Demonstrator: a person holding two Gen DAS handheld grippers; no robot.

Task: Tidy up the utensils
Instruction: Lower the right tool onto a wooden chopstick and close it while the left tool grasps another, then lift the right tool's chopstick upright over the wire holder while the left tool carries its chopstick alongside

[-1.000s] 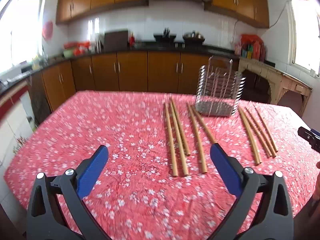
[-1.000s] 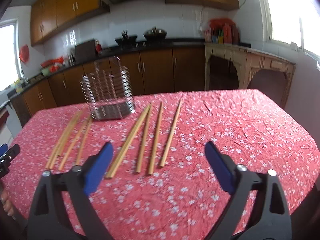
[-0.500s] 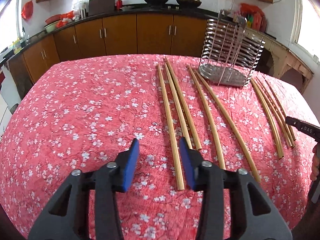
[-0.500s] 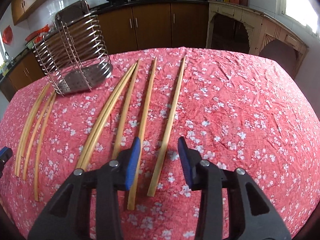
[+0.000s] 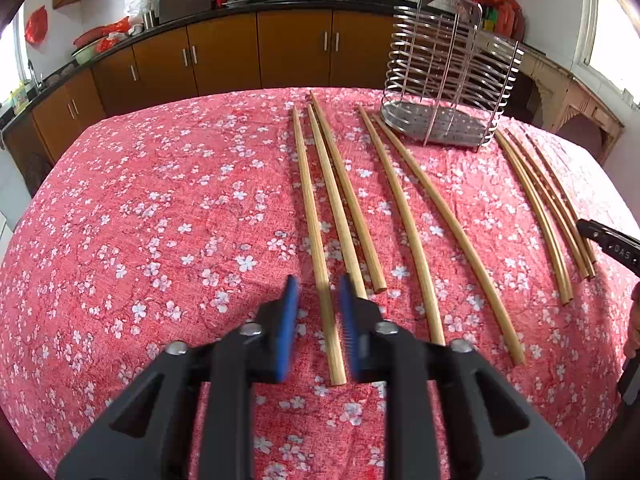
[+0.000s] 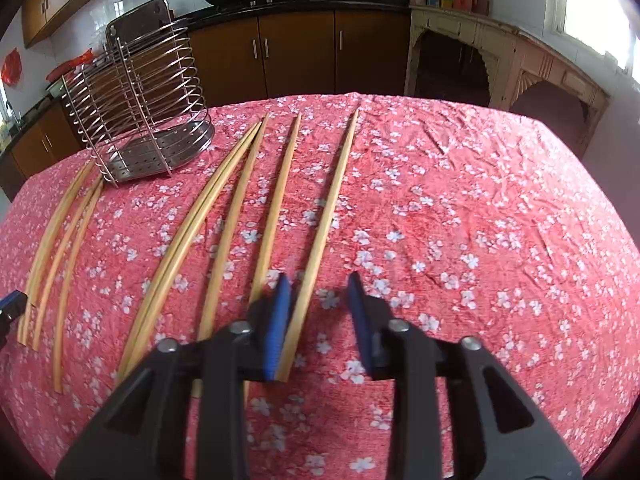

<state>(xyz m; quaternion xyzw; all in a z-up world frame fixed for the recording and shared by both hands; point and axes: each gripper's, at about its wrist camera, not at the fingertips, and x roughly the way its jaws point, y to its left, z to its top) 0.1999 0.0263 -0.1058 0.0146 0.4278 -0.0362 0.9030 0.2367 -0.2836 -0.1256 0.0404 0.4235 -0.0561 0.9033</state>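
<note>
Several long bamboo chopsticks lie side by side on the red flowered tablecloth (image 5: 160,220), in front of a wire utensil rack (image 5: 444,80). My left gripper (image 5: 319,312) hovers low over the near end of the leftmost chopstick (image 5: 309,200). Its jaws are closing, the stick lies between the blue pads, and a gap still shows on the left side. My right gripper (image 6: 320,308) straddles the near end of the rightmost chopstick (image 6: 333,204). Its jaws are closing too; the stick lies against the left pad, with the right pad well clear.
The rack (image 6: 140,100) stands at the far side of the table. More chopsticks lie in groups between the two grippers. The other gripper's tip shows at each view's edge (image 5: 608,240) (image 6: 10,308). Brown kitchen cabinets run behind the table.
Both grippers have dropped toward the table and tilted down. Their jaws have gone from wide apart to narrow, each now around the near end of one chopstick.
</note>
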